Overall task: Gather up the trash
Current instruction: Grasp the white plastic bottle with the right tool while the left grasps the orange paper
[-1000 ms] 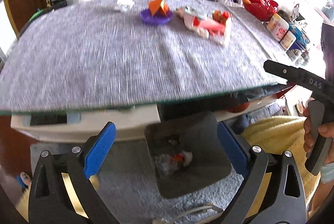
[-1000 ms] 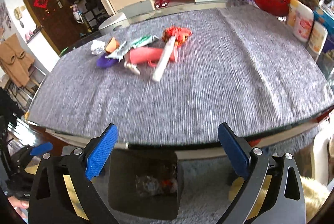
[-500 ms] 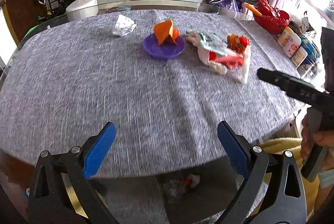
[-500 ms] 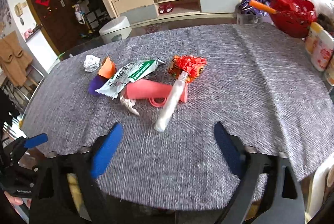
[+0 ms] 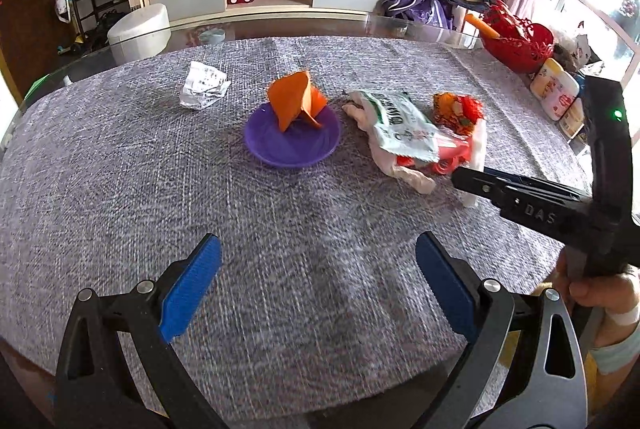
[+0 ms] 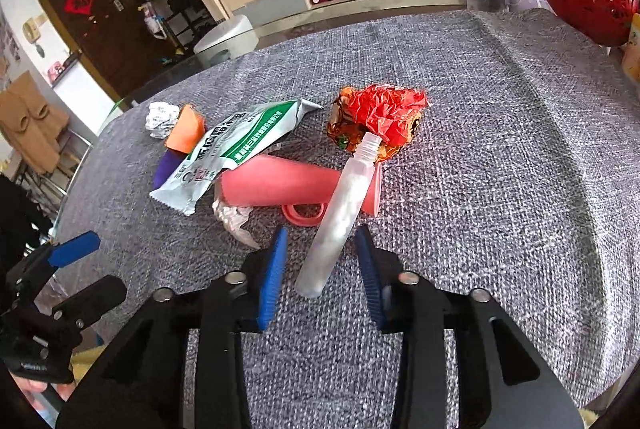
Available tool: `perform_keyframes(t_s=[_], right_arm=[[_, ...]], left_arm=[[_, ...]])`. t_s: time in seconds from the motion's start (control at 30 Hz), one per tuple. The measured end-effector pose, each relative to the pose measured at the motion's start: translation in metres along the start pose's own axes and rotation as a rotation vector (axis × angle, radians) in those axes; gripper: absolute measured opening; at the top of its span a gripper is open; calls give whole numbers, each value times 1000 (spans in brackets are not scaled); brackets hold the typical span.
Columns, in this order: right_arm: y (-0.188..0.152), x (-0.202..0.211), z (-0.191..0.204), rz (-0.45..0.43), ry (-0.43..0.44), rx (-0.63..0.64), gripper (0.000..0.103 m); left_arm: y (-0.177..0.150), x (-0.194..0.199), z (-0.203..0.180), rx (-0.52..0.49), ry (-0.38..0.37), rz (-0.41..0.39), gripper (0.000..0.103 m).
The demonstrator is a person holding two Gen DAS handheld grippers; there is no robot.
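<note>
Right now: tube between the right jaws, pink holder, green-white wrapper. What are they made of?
Tube: frosted translucent plastic, likely; hazy sheen, threaded neck.
Pink holder: matte, smooth, looks like silicone or soft plastic.
Wrapper: printed foil-like film; serrated edge, creases.

Clear plastic tube [image 6: 340,205] lies tilted across pink tube [image 6: 288,185]; crumpled red wrapper [image 6: 384,117] behind.

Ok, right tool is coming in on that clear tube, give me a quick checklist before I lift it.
1. Clear tube between the right tool's pads: ok.
2. Pads pressing on it: not ok, jaws closing, gaps both sides.
3. Tube free of neighbours: not ok, it lies across the pink tube.
4. Crumpled red wrapper clear of the tube's neck: cannot tell.
5. Left tool out of the way: ok, open, empty.
</note>
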State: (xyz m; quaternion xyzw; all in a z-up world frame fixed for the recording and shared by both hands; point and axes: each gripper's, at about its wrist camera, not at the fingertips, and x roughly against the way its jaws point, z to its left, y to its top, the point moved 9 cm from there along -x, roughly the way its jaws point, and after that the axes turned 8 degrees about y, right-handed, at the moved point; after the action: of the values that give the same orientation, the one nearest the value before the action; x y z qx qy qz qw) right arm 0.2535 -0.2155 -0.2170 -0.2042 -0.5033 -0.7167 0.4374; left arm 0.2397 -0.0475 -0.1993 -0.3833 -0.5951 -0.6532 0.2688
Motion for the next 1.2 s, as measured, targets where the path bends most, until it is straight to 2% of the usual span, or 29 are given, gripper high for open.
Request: perform_keyframes(t_s=[0.1, 0.23, 0.43, 0.63, 0.73, 0.8, 0.87, 0.97, 1.07, 1.2], right_arm=[[0, -1, 0, -1, 10, 2, 15], [0, 5, 3, -18, 22, 19, 15], [9, 16, 11, -43, 62, 34, 15], [16, 23, 15, -58, 74, 47, 15], [15, 18, 14, -47, 77, 43, 15], [15, 15, 14, -39, 78, 39, 15], [14, 11, 12, -31, 78, 35, 15], [15, 9, 10, -29, 75, 32, 15], [16, 8, 10, -29, 76, 31, 15], [15, 9, 13, -28, 78, 38, 15]], left_arm=[[4, -11, 7, 23, 4, 16, 92], [13, -29, 14, 49, 2, 35, 92], [33, -51, 11, 26, 14, 37, 90], [64, -48, 15, 46, 20, -25, 85], [77, -46, 14, 45, 17, -52, 71], [84, -49, 12, 40, 9, -56, 49], [87, -55, 10, 28, -2, -40, 39], [89, -64, 5, 2, -12, -21, 32], [86, -71, -2, -27, -14, 0, 15], [85, -64, -3, -40, -12, -14, 7]])
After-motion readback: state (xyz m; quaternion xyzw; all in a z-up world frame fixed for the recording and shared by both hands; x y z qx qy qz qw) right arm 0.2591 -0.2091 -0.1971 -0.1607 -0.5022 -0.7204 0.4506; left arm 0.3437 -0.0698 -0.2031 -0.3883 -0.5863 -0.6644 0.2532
